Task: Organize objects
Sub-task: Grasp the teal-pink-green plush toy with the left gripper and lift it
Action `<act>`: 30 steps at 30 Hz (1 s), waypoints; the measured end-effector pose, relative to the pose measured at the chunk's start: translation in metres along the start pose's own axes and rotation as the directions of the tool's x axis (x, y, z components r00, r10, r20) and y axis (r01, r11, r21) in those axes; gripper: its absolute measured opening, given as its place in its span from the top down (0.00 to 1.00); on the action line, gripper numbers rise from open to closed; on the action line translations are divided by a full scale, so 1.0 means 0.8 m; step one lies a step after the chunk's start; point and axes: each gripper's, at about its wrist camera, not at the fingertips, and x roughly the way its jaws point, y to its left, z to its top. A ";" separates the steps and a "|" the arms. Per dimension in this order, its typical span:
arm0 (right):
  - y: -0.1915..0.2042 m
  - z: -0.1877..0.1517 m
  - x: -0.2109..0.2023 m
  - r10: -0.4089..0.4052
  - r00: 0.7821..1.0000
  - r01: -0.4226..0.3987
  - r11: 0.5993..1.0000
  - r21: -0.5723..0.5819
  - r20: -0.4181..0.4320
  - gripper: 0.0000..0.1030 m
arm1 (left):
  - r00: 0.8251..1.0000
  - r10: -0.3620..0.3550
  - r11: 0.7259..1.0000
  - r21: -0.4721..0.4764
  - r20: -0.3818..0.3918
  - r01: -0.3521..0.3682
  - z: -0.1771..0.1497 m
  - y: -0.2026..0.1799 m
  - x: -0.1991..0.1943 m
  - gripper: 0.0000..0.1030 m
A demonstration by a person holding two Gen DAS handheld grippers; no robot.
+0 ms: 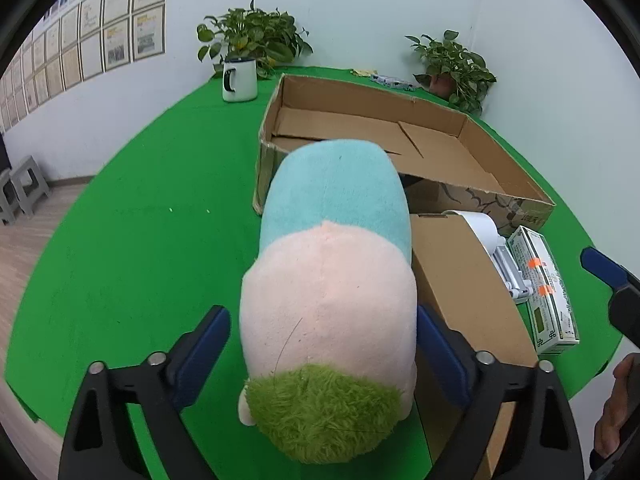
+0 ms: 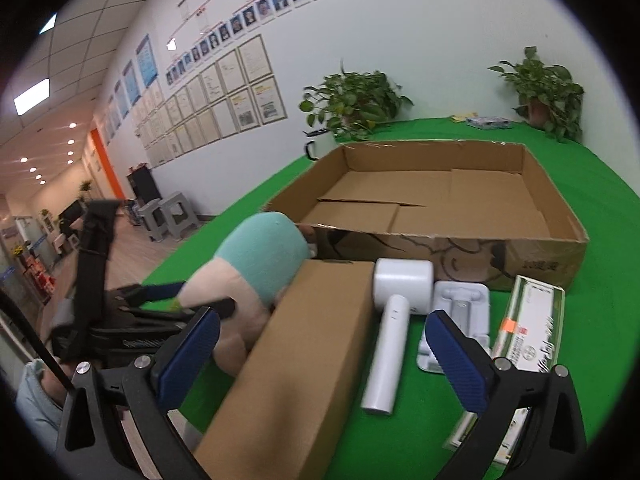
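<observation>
Objects waiting to be sorted lie on a green-covered table (image 1: 132, 216), and the wide, shallow cardboard tray (image 2: 436, 196) behind them shows nothing on the part of its floor that is in view. So, judging from this, the organizing has barely begun.

Your left gripper (image 1: 324, 356) straddles a plush toy (image 1: 332, 280), which has a teal body, a pink head and green fuzzy hair. The toy lies on the table just in front of the tray's near-left corner. The right blue pad seems to touch the pink head, while a sliver of green shows between the left pad and the toy. You have the jaws around it but not yet pressing on it.

Your right gripper (image 2: 320, 364) hangs spread wide and holds nothing. Under it lies a closed brown carton (image 2: 304, 356), which sits just beside the plush toy.

To the right of the carton you have three more things:
- a white hammer-shaped device (image 2: 394, 312), lying on its side
- a white stand (image 2: 460, 312) beside it
- a long green-and-white printed box (image 2: 532, 328) at the far right

At the back of the table stand a white mug (image 1: 239, 80), two potted plants (image 1: 256, 36) and a small flat packet (image 2: 490, 122).

Everything appears still to be moved: the toy first, then the carton, device, stand and printed box.
</observation>
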 end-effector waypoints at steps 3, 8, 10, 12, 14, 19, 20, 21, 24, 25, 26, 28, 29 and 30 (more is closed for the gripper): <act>0.001 0.006 0.008 0.051 0.999 -0.051 0.999 0.012 -0.015 0.01 | 0.998 -0.055 0.997 -0.046 0.006 0.056 -0.005 0.010 0.002 0.24; 0.012 0.022 0.036 0.132 0.988 -0.130 0.991 0.028 -0.075 0.01 | 0.998 -0.065 0.996 -0.065 0.014 0.065 -0.012 0.015 -0.011 0.35; 0.021 0.032 0.048 0.172 0.980 -0.172 0.985 0.015 -0.097 0.01 | 0.999 -0.032 0.998 -0.055 0.024 0.033 -0.016 0.019 -0.025 0.36; 0.033 0.046 0.064 0.230 0.964 -0.230 0.973 0.013 -0.131 0.01 | 0.999 0.014 1.000 -0.026 0.044 -0.013 -0.020 0.021 -0.041 0.36; 0.046 0.059 0.080 0.292 0.943 -0.292 0.956 0.024 -0.161 0.01 | 0.997 0.049 0.999 -0.010 0.054 -0.048 -0.026 0.026 -0.053 0.36; 0.074 0.067 0.131 0.396 0.884 -0.387 0.918 0.086 -0.247 0.01 | 0.997 0.073 0.997 -0.018 0.038 -0.072 -0.050 0.031 -0.063 0.36; 0.079 0.065 0.141 0.410 0.871 -0.398 0.912 0.098 -0.271 0.01 | 0.996 0.076 0.997 -0.024 0.041 -0.075 -0.055 0.031 -0.063 0.36; 0.083 0.061 0.152 0.431 0.853 -0.415 0.902 0.117 -0.293 0.01 | 0.996 0.069 0.996 -0.055 0.053 -0.067 -0.060 0.033 -0.064 0.36; 0.089 0.051 0.163 0.415 0.839 -0.395 0.909 0.131 -0.351 0.01 | 0.993 0.092 0.995 -0.031 0.076 -0.090 -0.068 0.024 -0.067 0.36; 0.088 0.049 0.165 0.414 0.833 -0.393 0.910 0.134 -0.367 0.01 | 0.993 0.093 0.996 -0.023 0.080 -0.091 -0.069 0.022 -0.068 0.36; 0.088 0.048 0.168 0.418 0.825 -0.393 0.908 0.145 -0.381 0.01 | 0.992 0.097 0.995 -0.028 0.081 -0.095 -0.069 0.021 -0.068 0.36; 0.088 0.048 0.173 0.400 0.826 -0.370 0.916 0.152 -0.397 0.00 | 0.992 0.098 0.995 -0.032 0.084 -0.095 -0.069 0.020 -0.069 0.36; 0.087 0.050 0.174 0.390 0.827 -0.359 0.921 0.155 -0.405 0.00 | 0.992 0.097 0.995 -0.031 0.084 -0.095 -0.069 0.021 -0.069 0.36; 0.086 0.051 0.176 0.376 0.829 -0.341 0.927 0.158 -0.415 0.00 | 0.991 0.097 0.995 -0.029 0.087 -0.095 -0.069 0.020 -0.069 0.36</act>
